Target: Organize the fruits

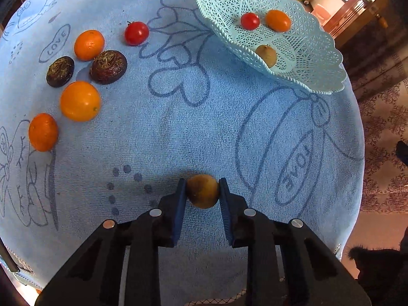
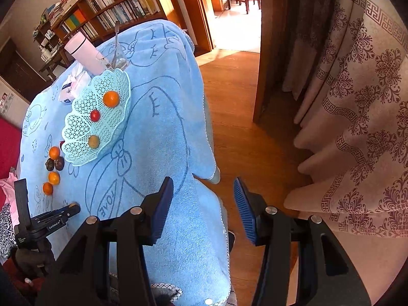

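Between our left gripper's [image 1: 202, 191] closed pads sits a small, light, firm-looking brown fruit [image 1: 202, 190], pinched across its middle, while our right gripper [image 2: 201, 204] hangs half-open, empty.

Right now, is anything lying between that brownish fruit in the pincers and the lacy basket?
No. In the left wrist view, only bare blue towel separates the brown fruit, clamped in the left gripper, from the basket.

A mint lattice basket [image 1: 301, 58] sits on a light-blue towel [image 1: 178, 132] printed with darker-blue line drawings.
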The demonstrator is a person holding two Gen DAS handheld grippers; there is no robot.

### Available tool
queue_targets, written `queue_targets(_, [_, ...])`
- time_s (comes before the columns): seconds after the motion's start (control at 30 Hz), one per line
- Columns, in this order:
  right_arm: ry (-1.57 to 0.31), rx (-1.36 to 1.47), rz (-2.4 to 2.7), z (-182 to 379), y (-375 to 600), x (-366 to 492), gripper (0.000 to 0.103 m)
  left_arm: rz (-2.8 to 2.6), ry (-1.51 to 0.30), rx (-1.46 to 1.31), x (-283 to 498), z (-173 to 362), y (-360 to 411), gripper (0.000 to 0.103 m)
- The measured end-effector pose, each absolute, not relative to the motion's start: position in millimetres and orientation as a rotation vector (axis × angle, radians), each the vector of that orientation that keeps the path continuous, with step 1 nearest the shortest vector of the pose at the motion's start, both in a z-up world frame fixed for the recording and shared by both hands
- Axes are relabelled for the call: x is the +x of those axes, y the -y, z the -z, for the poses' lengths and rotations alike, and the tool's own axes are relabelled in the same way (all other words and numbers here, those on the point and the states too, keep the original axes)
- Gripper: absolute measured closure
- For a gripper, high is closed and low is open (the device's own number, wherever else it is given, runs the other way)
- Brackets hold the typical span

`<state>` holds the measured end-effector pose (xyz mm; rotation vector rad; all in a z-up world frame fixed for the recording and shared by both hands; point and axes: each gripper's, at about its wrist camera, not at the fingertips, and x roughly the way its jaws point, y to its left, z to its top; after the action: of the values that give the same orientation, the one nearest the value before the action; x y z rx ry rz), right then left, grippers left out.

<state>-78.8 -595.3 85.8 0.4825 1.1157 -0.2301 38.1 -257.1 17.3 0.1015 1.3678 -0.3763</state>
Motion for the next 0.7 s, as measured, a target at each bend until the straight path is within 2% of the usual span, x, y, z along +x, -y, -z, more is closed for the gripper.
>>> queue_targets(0.23, [-1.099, 0.506, 0.241, -86.4, 599.3, -83.5, 0.052, 0.428, -1.274, 0.106, 43.6, -59.5, 276.5, 0.077])
queue_targets(0.57, [-1.083, 0.531, 0.252, -87.2, 603.0, -91.4, 0.052, 0.567, -1.120, 0.072, 83.3, -112.5, 347.1, 0.077])
queue_targets(0.63, [-1.083, 0.538, 0.262, -86.5, 604.9, -93.8, 0.052, 0.589, -1.103, 0.064, 90.5, -117.6, 362.3, 0.063])
queue_targets(0.67, [-1.083, 0.543, 0.268, -86.0, 606.4, -95.0, 0.052, 0.594, -1.086, 0.063, 91.4, -122.4, 365.5, 0.041])
queue_targets(0.7, [-1.083, 0.549, 0.274, -85.3, 607.9, -96.3, 0.052, 0.598, -1.065, 0.060, 91.1, -127.2, 366.6, 0.033])
